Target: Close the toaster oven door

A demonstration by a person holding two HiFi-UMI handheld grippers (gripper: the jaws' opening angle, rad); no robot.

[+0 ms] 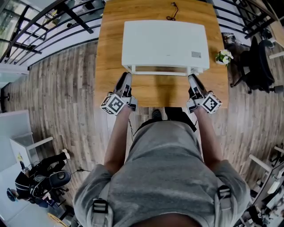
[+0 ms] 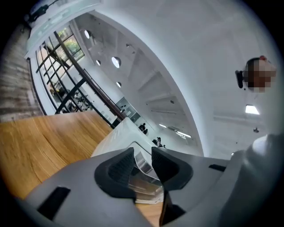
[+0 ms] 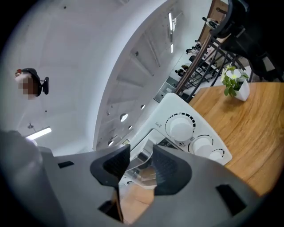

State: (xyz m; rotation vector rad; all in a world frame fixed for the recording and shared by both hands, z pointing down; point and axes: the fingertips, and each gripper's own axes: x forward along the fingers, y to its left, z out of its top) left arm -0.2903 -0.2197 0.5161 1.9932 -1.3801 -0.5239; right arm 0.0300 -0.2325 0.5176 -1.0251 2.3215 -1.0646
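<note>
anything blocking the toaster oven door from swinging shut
Nothing visible. The toaster oven door stands open, with the left gripper and right gripper at its front corners, and nothing shows in its swing path.

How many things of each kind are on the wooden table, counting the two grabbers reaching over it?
Toaster oven: 1
Potted plant: 1
Black cable: 1
Grippers: 2, the left gripper and the right gripper
Total: 5
</note>
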